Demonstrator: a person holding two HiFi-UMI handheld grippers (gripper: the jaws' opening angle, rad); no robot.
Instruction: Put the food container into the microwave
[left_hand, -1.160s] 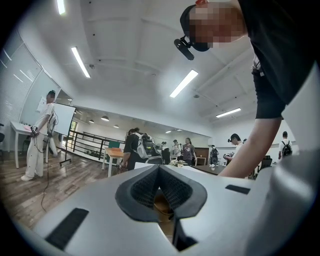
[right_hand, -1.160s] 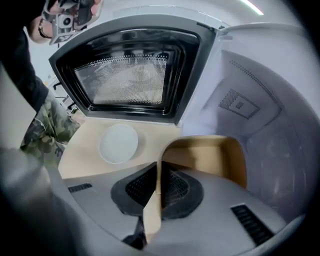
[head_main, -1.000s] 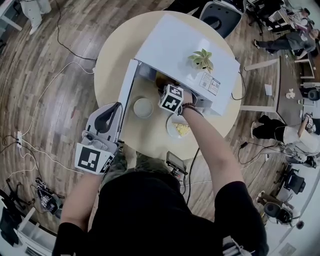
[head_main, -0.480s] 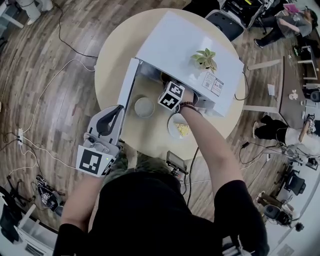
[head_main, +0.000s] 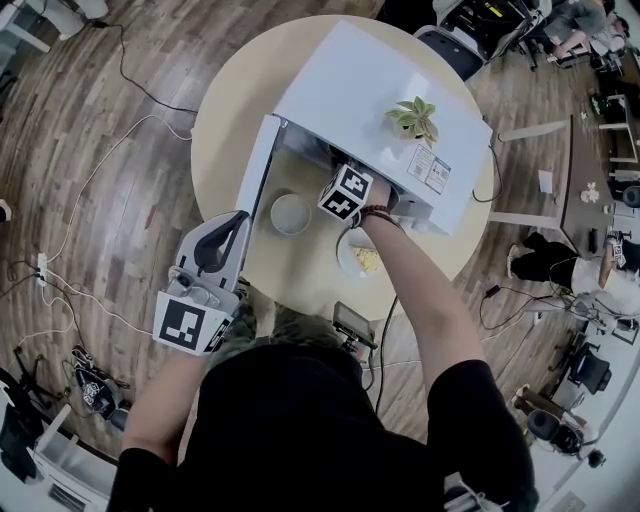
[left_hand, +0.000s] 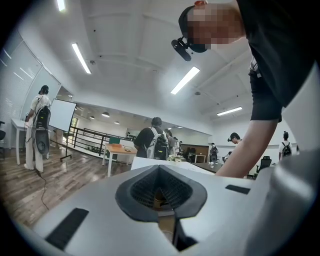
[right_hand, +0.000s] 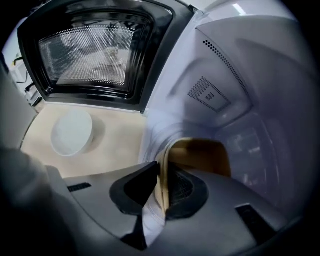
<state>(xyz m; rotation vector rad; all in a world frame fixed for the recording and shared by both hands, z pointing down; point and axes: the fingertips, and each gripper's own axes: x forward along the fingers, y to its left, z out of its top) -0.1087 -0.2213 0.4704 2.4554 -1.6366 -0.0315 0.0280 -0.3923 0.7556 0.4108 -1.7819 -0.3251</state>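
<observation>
A white microwave (head_main: 370, 90) stands on a round table (head_main: 225, 110), its door (head_main: 255, 170) swung open to the left. In the right gripper view my right gripper (right_hand: 162, 187) is shut on the rim of a tan food container (right_hand: 200, 155), which sits within the pale cavity (right_hand: 225, 75). From the head view only that gripper's marker cube (head_main: 347, 192) shows at the microwave's mouth; the container is hidden. My left gripper (head_main: 228, 222) hangs at the table's near left edge, jaws shut and holding nothing, pointed out into the room (left_hand: 160, 195).
A white round bowl (head_main: 290, 213) (right_hand: 72, 131) sits on the table in front of the open door (right_hand: 95, 50). A plate with yellow food (head_main: 360, 258) lies under my right forearm. A small plant (head_main: 412, 118) tops the microwave. A dark device (head_main: 352, 325) rests at the near table edge.
The right gripper with the container has crept slightly deeper into the microwave's opening. The left gripper has stayed where it was.
</observation>
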